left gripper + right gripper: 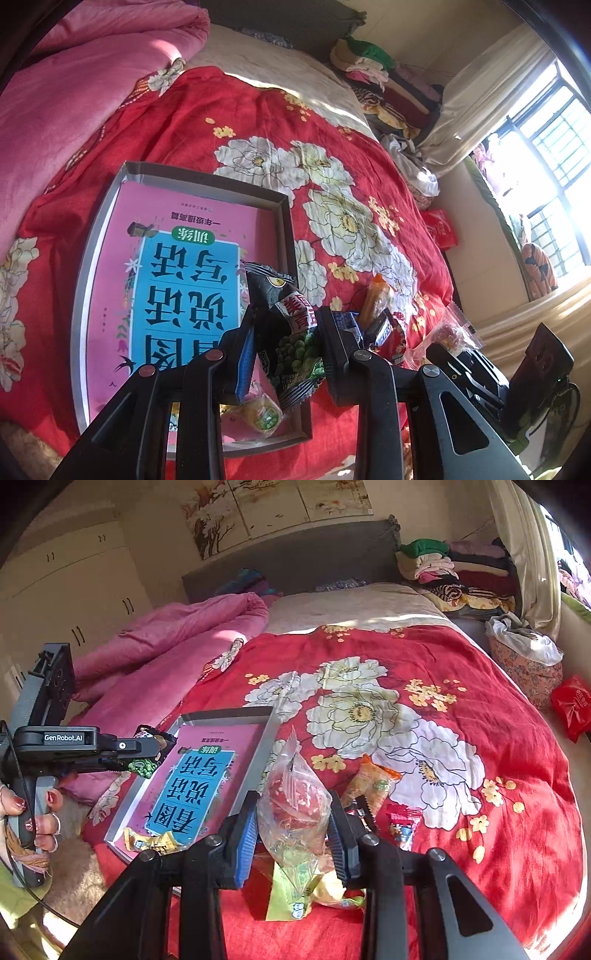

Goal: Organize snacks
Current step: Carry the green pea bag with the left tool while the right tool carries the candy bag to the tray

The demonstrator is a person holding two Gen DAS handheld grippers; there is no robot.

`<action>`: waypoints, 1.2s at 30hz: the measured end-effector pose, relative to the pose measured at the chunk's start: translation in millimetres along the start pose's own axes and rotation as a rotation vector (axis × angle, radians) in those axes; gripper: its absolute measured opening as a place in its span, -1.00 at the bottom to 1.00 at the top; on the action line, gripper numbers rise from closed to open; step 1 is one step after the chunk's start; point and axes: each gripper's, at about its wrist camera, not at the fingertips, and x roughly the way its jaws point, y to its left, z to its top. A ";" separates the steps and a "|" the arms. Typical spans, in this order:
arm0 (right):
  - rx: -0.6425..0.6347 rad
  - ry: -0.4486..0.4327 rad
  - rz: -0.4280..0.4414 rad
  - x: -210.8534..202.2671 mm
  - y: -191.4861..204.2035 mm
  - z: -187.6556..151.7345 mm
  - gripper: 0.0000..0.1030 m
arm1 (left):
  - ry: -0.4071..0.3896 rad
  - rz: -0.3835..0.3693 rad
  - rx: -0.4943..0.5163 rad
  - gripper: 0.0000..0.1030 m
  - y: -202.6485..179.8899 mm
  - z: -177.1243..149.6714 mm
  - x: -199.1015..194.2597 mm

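Left gripper pinched crinkled dark pea packet above shallow grey tray. Right gripper pinched clear, soft bag over red flowered bedspread. Yellow snack lay in tray, on pink book. Orange packet lay beside. Only right view showed hand, wardrobe; only left view, barred window.
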 end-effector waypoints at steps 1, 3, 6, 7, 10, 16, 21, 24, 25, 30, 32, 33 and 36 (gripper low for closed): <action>-0.008 0.002 0.008 1.2 5.2 -0.2 -0.32 | -0.005 0.005 -0.005 -0.38 3.5 -0.8 -3.6; -0.025 0.010 0.027 3.0 15.5 -0.4 -0.32 | -0.018 0.015 -0.017 -0.38 12.3 -3.3 -11.7; -0.045 0.020 0.055 4.8 29.7 -1.6 -0.32 | -0.034 0.034 -0.032 -0.38 24.4 -7.0 -21.8; -0.050 0.024 0.062 5.8 33.9 -2.0 -0.32 | -0.038 0.038 -0.038 -0.38 28.4 -8.2 -24.6; -0.068 0.035 0.083 7.9 45.7 -3.7 -0.32 | -0.052 0.058 -0.048 -0.38 38.4 -11.5 -32.8; -0.095 0.056 0.112 13.3 64.0 -7.0 -0.31 | -0.063 0.083 -0.074 -0.38 57.5 -21.1 -43.2; -0.112 0.086 0.133 20.3 76.2 -11.7 -0.31 | -0.065 0.113 -0.079 -0.38 69.0 -29.0 -46.7; -0.117 0.111 0.139 27.3 81.8 -15.2 -0.31 | -0.062 0.138 -0.072 -0.38 76.4 -34.0 -46.7; -0.120 0.119 0.139 29.6 83.5 -16.6 -0.31 | -0.060 0.147 -0.069 -0.38 79.2 -35.9 -46.5; -0.125 0.163 0.130 41.5 88.0 -23.0 -0.31 | -0.048 0.183 -0.062 -0.38 91.5 -44.0 -40.4; -0.128 0.178 0.124 45.3 89.9 -25.3 -0.31 | -0.043 0.204 -0.054 -0.38 95.7 -47.1 -36.4; -0.128 0.187 0.122 47.8 90.3 -26.1 -0.31 | -0.039 0.213 -0.049 -0.38 97.2 -48.3 -34.3; -0.141 0.214 0.107 55.5 93.3 -29.3 -0.31 | -0.027 0.222 -0.041 -0.38 101.2 -52.1 -28.7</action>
